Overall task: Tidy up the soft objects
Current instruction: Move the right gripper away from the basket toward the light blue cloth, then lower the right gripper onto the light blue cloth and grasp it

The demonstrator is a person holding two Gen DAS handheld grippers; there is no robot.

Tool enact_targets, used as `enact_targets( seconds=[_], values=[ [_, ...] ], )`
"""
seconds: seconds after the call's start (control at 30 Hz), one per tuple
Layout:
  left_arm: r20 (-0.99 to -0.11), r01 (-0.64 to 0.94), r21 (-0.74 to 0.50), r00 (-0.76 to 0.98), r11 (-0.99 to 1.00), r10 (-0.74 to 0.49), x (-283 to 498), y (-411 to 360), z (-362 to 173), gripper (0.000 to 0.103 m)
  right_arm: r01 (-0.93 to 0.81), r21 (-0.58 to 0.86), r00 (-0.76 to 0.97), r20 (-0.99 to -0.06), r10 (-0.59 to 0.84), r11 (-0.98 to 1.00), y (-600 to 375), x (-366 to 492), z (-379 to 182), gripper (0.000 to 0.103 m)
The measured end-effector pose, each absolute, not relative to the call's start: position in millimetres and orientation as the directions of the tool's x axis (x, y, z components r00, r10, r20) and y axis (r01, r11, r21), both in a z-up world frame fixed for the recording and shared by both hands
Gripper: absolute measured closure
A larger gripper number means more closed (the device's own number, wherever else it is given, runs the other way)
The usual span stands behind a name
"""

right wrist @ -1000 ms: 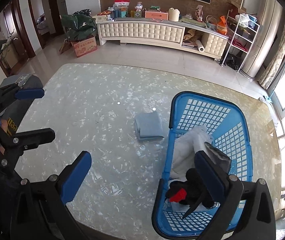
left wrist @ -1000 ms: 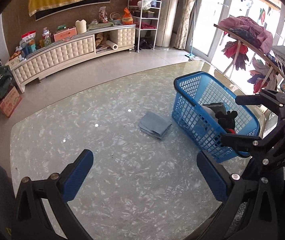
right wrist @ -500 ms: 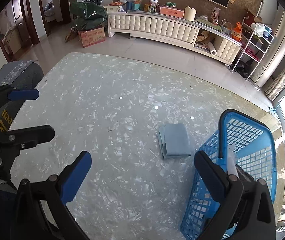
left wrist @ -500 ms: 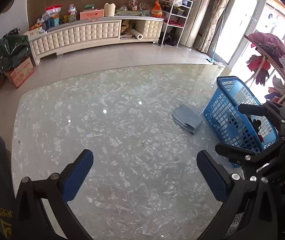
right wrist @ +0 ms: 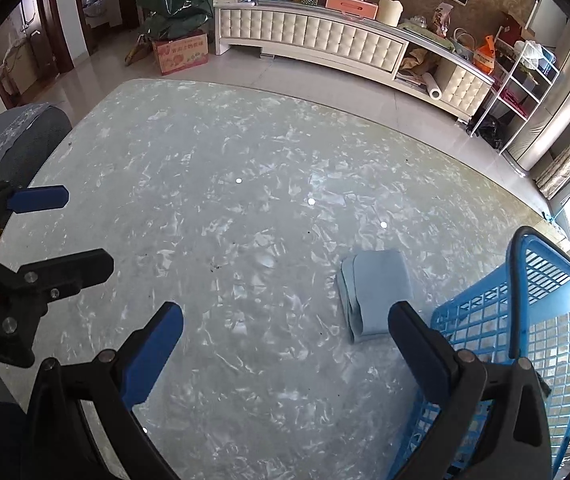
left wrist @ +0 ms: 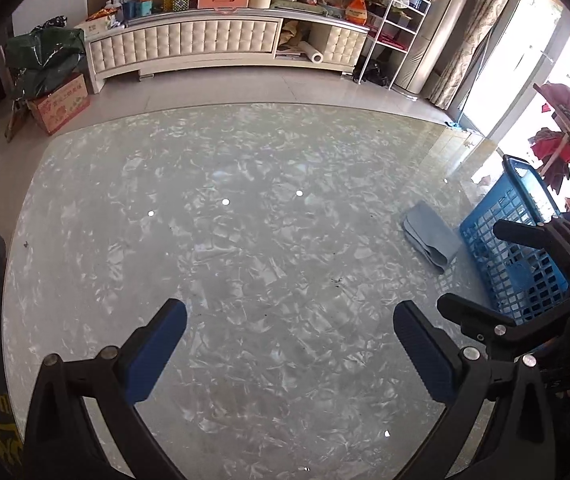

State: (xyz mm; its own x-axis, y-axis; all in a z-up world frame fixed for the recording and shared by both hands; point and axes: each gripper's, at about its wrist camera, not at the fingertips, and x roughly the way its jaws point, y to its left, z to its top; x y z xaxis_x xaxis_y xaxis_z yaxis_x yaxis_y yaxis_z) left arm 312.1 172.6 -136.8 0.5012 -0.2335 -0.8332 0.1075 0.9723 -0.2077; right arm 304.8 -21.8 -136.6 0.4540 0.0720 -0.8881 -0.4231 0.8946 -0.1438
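One folded cloth (right wrist: 377, 292) lies on the tabletop (right wrist: 213, 216), just beside the basket (right wrist: 545, 300); I judge it is what is left to put away. Both tongs, left (left wrist: 289, 350) and right (right wrist: 286, 348), are wide and empty. The basket's inside is hard to see here.
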Motion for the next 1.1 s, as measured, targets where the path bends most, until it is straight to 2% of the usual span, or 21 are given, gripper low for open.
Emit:
enact_targets(
  seconds=[0.27, 0.63, 0.77, 1.0, 1.1],
  values=[
    [-0.855, 0.059, -0.186, 0.483, 0.981, -0.191, 329, 177, -164, 0.0, -0.367, -0.133, 0.44, -0.897, 0.046, 0.921, -27, 325, -153, 0.0],
    [-0.865, 0.053, -0.204, 0.457, 0.977, -0.206, 362, 159, -191, 0.0, -0.267, -0.122, 0.427, -0.904, 0.004, 0.956, -54, 358, -175, 0.0],
    [-0.865, 0.051, -0.212, 0.454, 0.976, -0.211, 372, 155, -197, 0.0, -0.241, -0.098, 0.409, -0.912, 0.009, 0.966, -64, 365, -180, 0.009],
    [-0.865, 0.017, -0.216, 0.46, 0.976, -0.2, 386, 152, -206, 0.0, -0.208, -0.038, 0.373, -0.927, 0.043, 0.977, -75, 373, -188, 0.012],
    [-0.871, 0.023, -0.221, 0.445, 0.975, -0.208, 391, 147, -209, 0.0, -0.195, -0.024, 0.354, -0.934, 0.048, 0.981, -81, 376, -196, 0.017]
  ],
)
